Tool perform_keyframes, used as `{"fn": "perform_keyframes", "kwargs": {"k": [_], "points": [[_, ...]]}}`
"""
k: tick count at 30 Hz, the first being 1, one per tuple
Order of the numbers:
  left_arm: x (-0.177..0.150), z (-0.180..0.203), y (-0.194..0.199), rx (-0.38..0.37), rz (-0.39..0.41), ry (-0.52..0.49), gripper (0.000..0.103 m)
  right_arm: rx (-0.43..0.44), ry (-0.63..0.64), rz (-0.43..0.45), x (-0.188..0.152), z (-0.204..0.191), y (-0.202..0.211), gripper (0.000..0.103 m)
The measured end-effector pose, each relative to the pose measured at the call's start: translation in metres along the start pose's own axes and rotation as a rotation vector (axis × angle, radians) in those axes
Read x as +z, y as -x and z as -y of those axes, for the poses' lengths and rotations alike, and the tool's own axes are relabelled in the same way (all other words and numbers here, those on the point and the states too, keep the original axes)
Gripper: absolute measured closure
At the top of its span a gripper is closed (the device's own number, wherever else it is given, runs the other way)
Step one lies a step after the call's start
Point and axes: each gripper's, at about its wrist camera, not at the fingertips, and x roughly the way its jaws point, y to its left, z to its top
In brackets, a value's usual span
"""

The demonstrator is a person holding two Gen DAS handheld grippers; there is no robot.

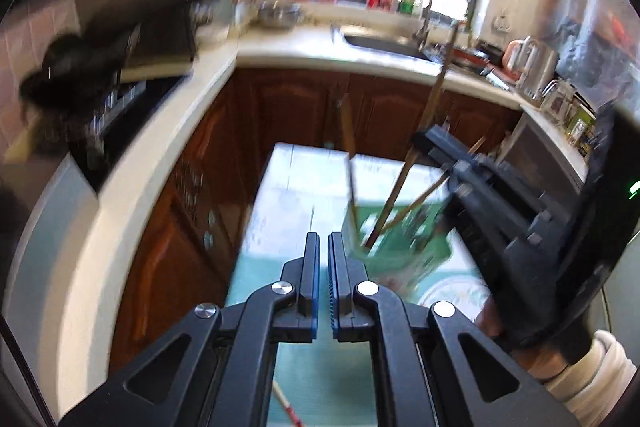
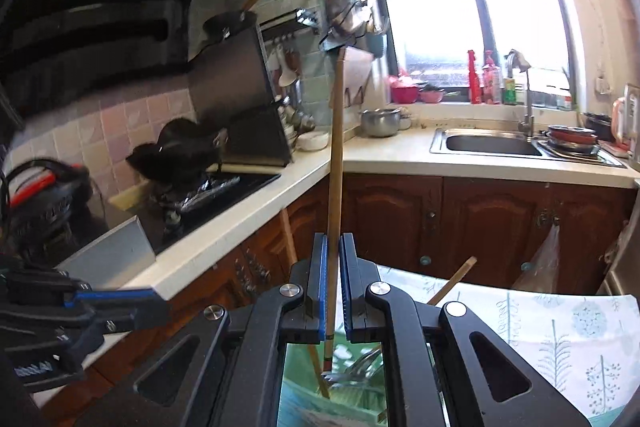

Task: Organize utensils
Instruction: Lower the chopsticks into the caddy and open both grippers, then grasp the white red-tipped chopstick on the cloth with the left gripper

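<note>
A long wooden chopstick point(image 2: 335, 187) is pinched upright between the blue pads of the right gripper point(image 2: 333, 255), its lower end reaching down toward a green holder point(image 2: 304, 403). That holder point(image 1: 396, 247) is seen on a patterned tablecloth point(image 1: 292, 187), with several more sticks point(image 1: 400, 187) leaning out of it; the blur makes their number hard to tell. The left gripper point(image 1: 323, 247) is pressed together on nothing, just beside the holder.

A long brown wooden chopstick point(image 2: 335, 163), a white tablecloth point(image 2: 560, 339) with pale blue trees, dark brown wooden cupboard doors point(image 2: 480, 219), a cream stone counter point(image 2: 440, 163)
</note>
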Motion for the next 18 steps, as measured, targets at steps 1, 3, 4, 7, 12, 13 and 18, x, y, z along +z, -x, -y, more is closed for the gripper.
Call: {"fn": "perform_keyframes", "kwargs": {"k": [1,3,4,7,12,13,18], "points": [[-0.009,-0.01,-0.008,0.0,-0.032,0.022,0.1,0.003,0.009,-0.013,-0.006,-0.004,-0.004,0.097],[-0.027,-0.025,-0.023,0.013,-0.08,0.056,0.099,0.001,0.035,-0.041,-0.02,-0.011,-0.006,0.097],[-0.035,-0.031,-0.03,0.017,-0.108,0.071,0.098,0.001,0.045,-0.058,-0.025,-0.014,-0.009,0.097],[-0.061,-0.047,-0.053,0.017,-0.194,0.13,0.093,-0.001,0.071,-0.116,-0.043,-0.02,-0.012,0.097],[-0.092,-0.056,-0.074,-0.01,-0.272,0.197,0.052,0.006,0.062,-0.184,-0.066,-0.023,-0.01,0.075],[-0.096,-0.056,-0.075,-0.008,-0.27,0.203,0.048,0.006,0.063,-0.18,-0.069,-0.024,-0.005,0.067],[-0.103,-0.052,-0.081,-0.006,-0.289,0.22,0.046,-0.005,0.046,-0.198,-0.082,-0.029,0.018,0.066]]}}
